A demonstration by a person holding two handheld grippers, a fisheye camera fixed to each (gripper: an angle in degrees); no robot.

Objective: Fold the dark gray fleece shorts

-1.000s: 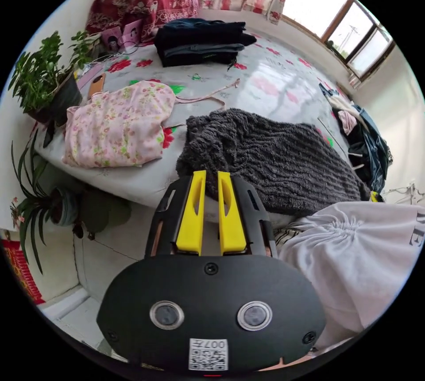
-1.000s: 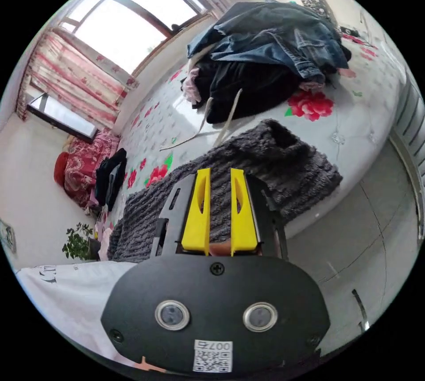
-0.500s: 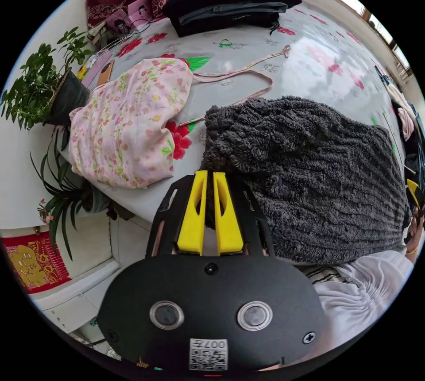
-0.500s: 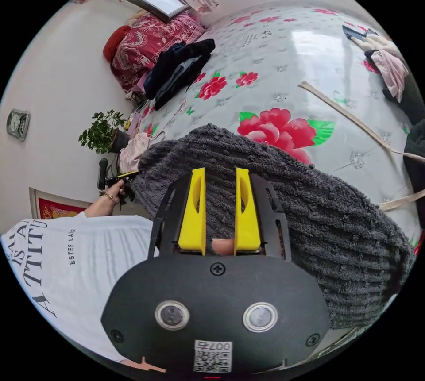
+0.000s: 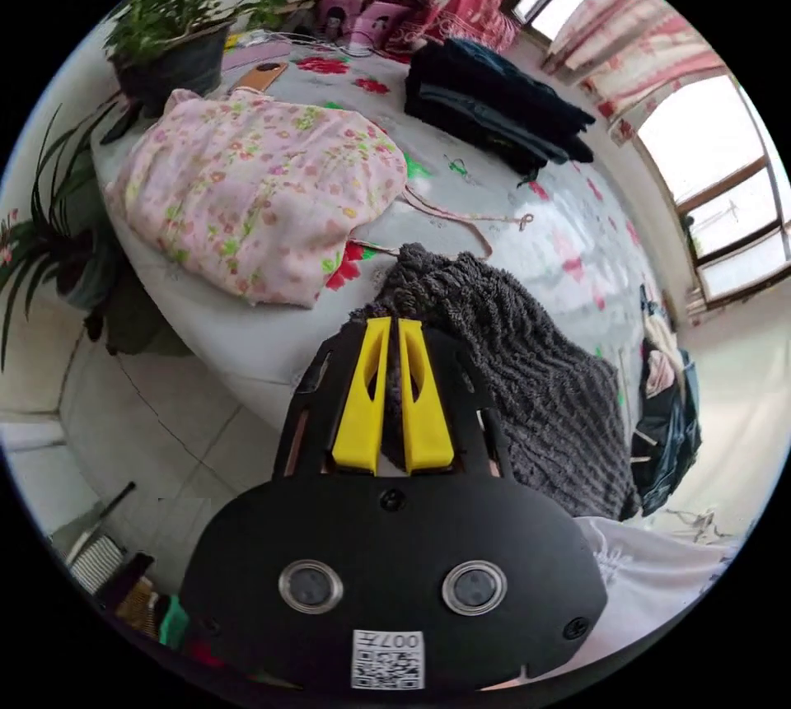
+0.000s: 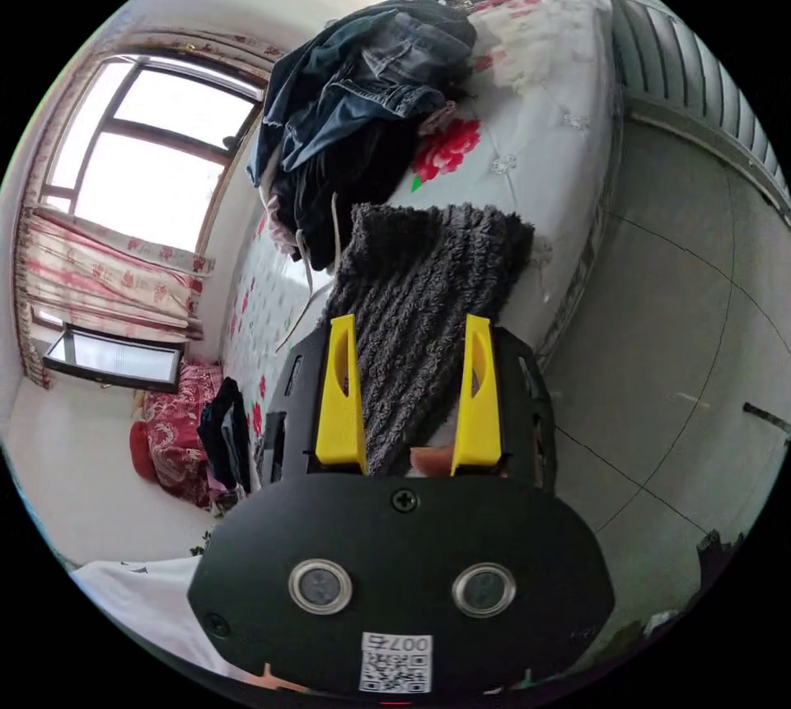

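Shorts (image 5: 527, 380) of dark gray fleece lie across the edge of a flowered bed (image 5: 503, 190), beside a pink floral garment (image 5: 255, 190). The left gripper (image 5: 394, 334) pinches one corner of them between its yellow jaws; the right gripper (image 6: 408, 330) hovers over the fleece, jaws spread wide.

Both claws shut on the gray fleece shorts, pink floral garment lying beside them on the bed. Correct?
Not quite. The right claw is open, jaws spread wide over the gray fleece shorts, as the right gripper view shows. The left claw is shut on the shorts, and the pink floral garment does lie beside them on the bed.
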